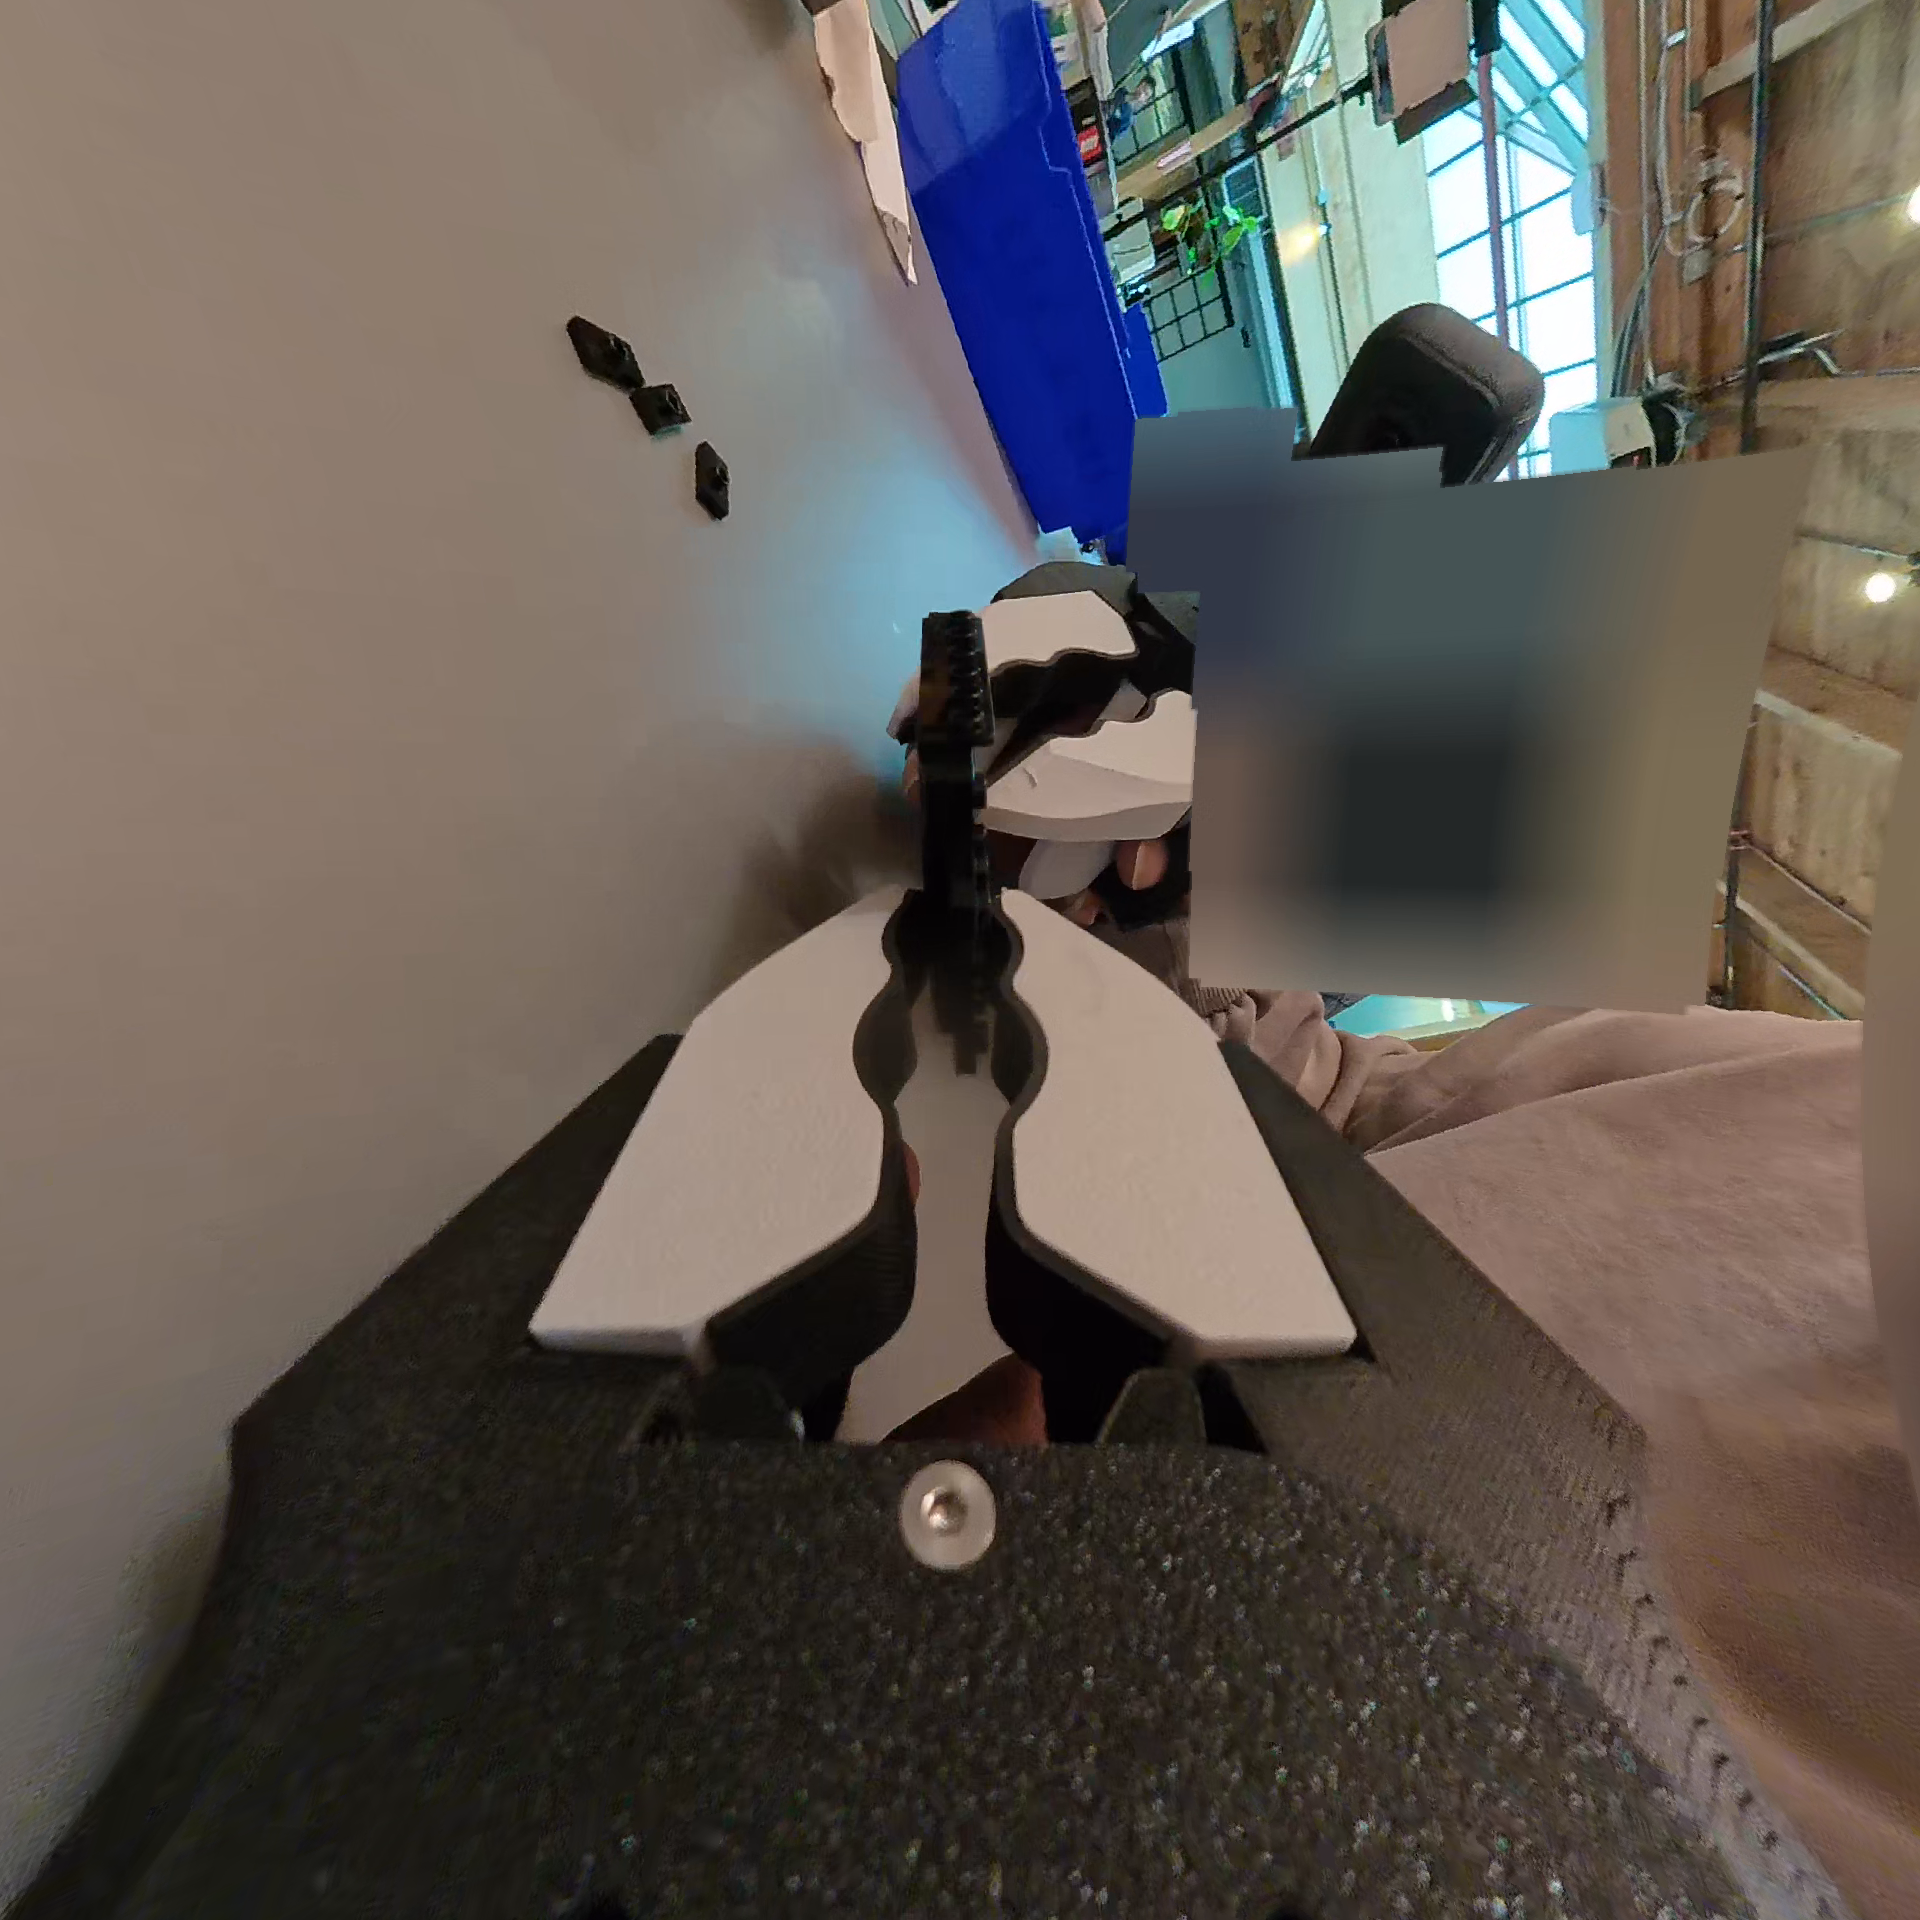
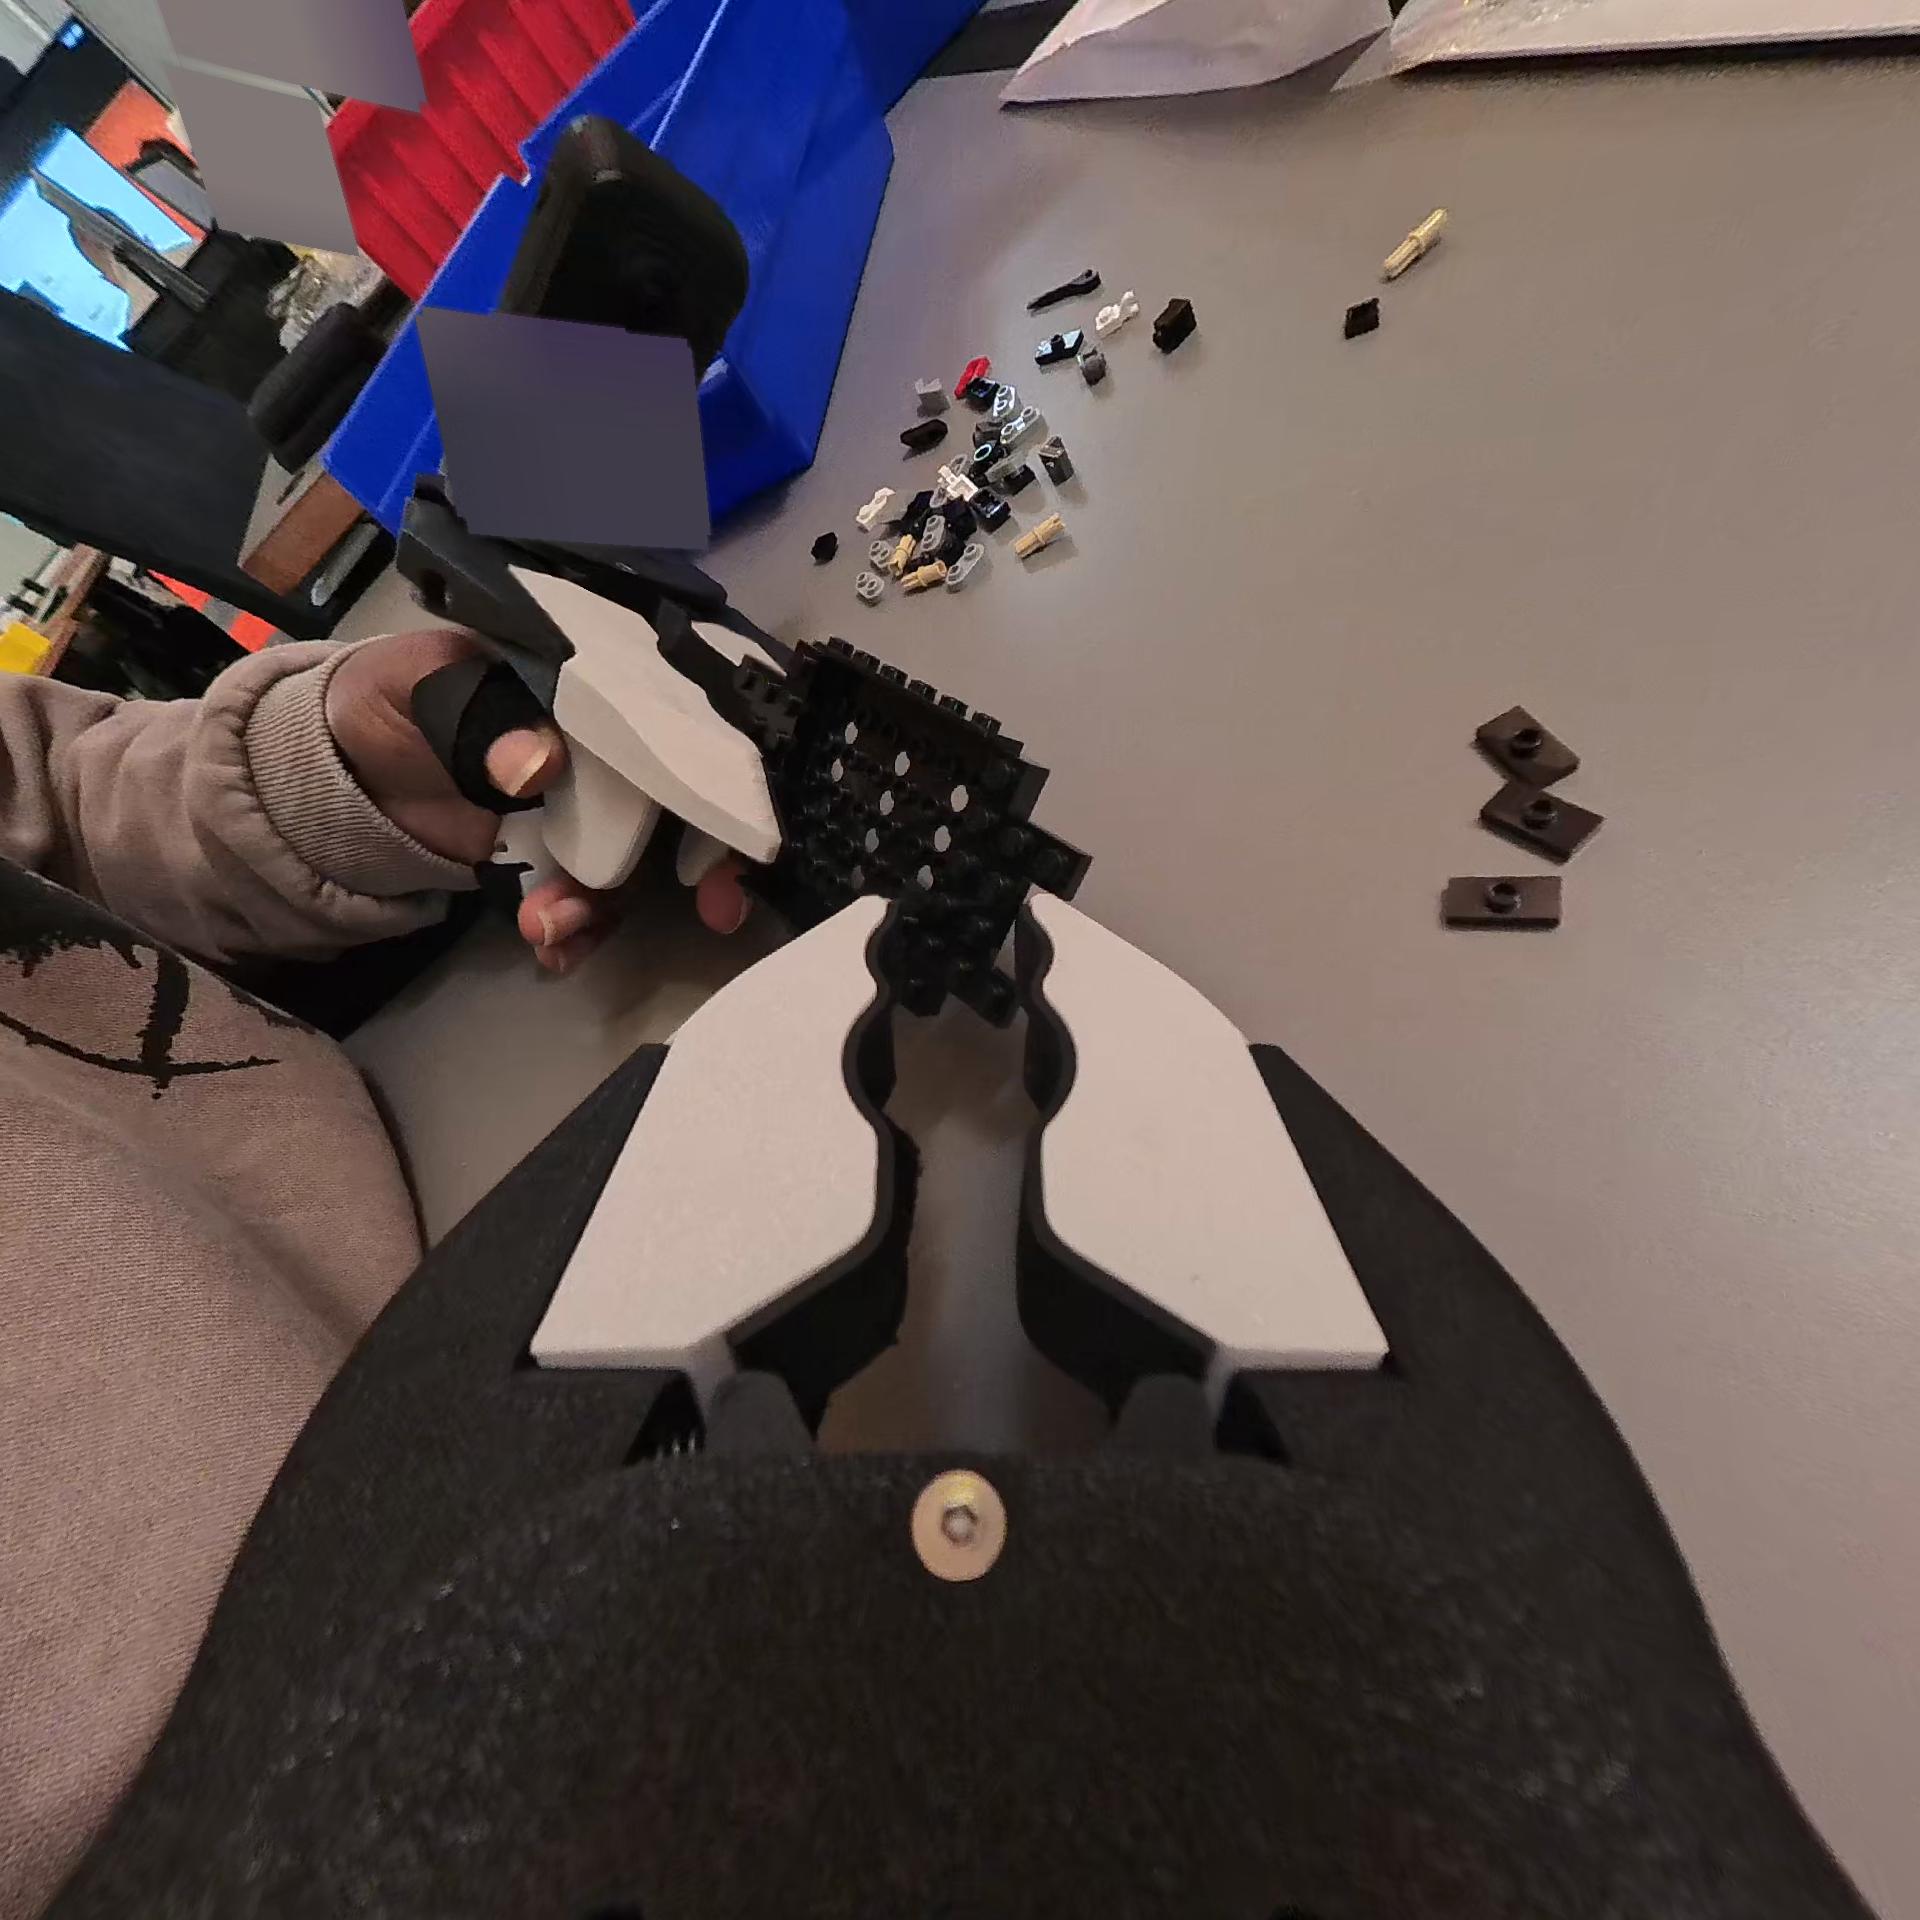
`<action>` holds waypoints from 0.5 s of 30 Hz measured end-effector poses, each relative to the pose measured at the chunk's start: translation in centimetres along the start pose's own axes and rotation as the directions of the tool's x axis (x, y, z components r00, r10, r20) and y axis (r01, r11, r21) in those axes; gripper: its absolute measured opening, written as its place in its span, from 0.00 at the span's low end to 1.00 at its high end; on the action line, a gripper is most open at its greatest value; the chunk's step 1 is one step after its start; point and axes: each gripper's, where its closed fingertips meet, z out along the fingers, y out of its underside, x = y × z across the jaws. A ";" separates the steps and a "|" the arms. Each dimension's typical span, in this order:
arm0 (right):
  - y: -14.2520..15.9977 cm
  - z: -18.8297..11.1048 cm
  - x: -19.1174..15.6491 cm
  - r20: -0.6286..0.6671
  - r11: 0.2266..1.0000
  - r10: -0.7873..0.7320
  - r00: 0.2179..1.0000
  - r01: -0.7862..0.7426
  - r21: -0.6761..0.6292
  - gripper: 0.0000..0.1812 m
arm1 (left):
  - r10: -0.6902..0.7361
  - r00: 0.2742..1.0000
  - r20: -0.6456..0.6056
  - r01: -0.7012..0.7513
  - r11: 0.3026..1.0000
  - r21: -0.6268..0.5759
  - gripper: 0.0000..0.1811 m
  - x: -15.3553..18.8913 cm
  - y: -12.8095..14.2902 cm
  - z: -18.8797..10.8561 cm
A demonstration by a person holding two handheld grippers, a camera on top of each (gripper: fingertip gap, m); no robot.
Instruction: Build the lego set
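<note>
The right tool (image 2: pixel 956 935) is closing narrowly on the lower edge of the black lego assembly (image 2: pixel 914 790), while the left tool (image 1: pixel 951 935) is pinching the same plate edge-on, holding it up off the grey counter (image 2: pixel 1455 1143). Gripping from two sides is probably steadying the build so a further piece can be pressed on without it twisting. Just beyond, three flat black plates (image 2: pixel 1527 810) are lying in a row, apparently set aside for upcoming steps. Farther off, a loose heap of small parts (image 2: pixel 966 488) is waiting near a blue bin (image 2: pixel 769 312).
</note>
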 end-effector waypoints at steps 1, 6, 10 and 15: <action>0.0 0.0 0.0 0.000 1.000 0.001 1.000 -0.001 0.001 0.11 | -0.003 1.000 -0.004 0.003 1.000 -0.001 0.06 0.0 0.0 0.0; 0.1 0.0 -0.1 0.024 1.000 0.014 1.000 -0.014 0.007 0.10 | -0.004 1.000 -0.025 0.004 1.000 -0.013 0.06 0.1 0.1 -0.1; 0.4 0.2 -0.1 0.032 1.000 0.011 0.999 -0.011 0.005 0.10 | -0.012 0.999 -0.033 0.011 1.000 -0.021 0.06 0.0 0.3 -0.2; 0.3 0.3 -0.2 0.015 1.000 -0.012 1.000 0.011 0.024 0.09 | 0.003 0.999 -0.042 -0.003 1.000 -0.014 0.06 0.1 0.1 -0.3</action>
